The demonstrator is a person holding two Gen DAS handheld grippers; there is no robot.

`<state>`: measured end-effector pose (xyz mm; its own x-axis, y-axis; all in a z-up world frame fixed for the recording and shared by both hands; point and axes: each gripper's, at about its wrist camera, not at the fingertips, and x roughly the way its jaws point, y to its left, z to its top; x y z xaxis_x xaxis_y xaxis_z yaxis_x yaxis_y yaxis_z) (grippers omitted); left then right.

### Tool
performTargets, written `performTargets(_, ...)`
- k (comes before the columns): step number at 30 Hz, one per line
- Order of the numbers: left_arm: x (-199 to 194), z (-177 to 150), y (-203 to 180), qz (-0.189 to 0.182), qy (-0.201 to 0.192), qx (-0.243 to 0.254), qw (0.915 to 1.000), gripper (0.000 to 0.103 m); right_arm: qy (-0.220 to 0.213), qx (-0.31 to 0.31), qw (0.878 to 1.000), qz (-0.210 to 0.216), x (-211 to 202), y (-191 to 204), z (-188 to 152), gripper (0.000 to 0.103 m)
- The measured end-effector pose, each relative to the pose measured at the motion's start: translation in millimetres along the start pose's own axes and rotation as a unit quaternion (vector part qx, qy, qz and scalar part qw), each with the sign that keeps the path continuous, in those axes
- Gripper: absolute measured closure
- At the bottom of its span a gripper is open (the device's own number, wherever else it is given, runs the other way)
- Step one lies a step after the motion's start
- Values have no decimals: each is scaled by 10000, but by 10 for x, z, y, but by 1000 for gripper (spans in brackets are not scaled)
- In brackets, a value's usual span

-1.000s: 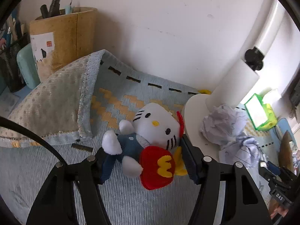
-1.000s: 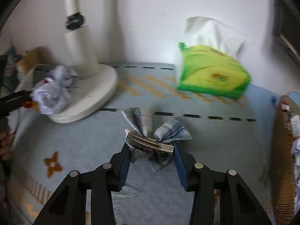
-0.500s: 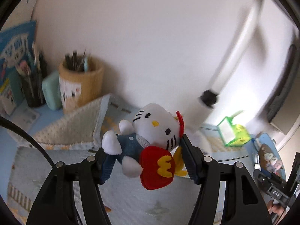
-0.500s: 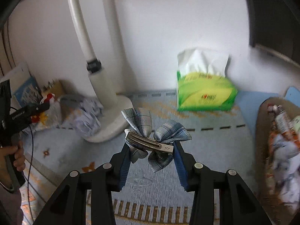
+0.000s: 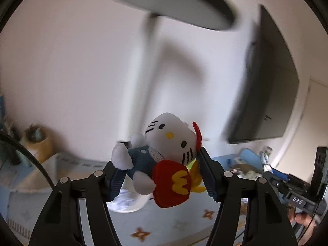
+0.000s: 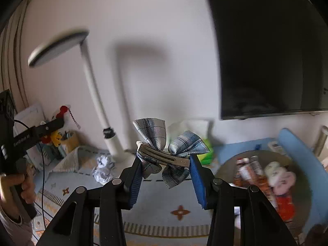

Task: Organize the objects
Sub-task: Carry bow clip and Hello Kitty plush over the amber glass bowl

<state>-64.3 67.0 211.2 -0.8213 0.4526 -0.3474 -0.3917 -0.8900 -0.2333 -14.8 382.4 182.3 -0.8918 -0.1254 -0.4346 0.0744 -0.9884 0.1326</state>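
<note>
**Both grippers loaded, basket waiting**

Pale wall, a dark wall-mounted screen (image 6: pixel 272 47) and a white desk lamp (image 6: pixel 96 100) stand behind a desk covered by a light blue patterned mat (image 6: pixel 168 207). High above that mat, the left gripper (image 5: pixel 160 174) is clamped on a white cat plush toy (image 5: pixel 162 155) in blue overalls, its pads pressing both sides of the toy. The right gripper (image 6: pixel 165 172) is clamped end to end on the metal clip of a plaid bow hair clip (image 6: pixel 166 149).

By my reading, 2 pickups are done and 0 of these 2 items is placed yet. A round basket (image 6: pixel 231 164) at the right already contains tubes and a pink soft toy, so it looks like the likely destination. Crumpled paper (image 6: pixel 103 168) by the lamp base and a folded cloth (image 6: pixel 67 162) remain loose on the mat, so tidying appears far from finished.
</note>
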Motion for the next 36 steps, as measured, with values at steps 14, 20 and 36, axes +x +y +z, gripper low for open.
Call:
performTargets(14,799,-293,-1272,-1224,321,763,9890,40,-155,779,9913,-1046,-600,-1426,-67,59)
performTargets(20,1141,-493,-1696,-1565,595,1010,9807,40,-28,935,9872,-1290,-630,-1871,-61,59)
performTargets(36,1593,-1057,-2270,-2039,1275,1373,9609,35,717,1521,9774,-1281,-128,-2501,-251,57)
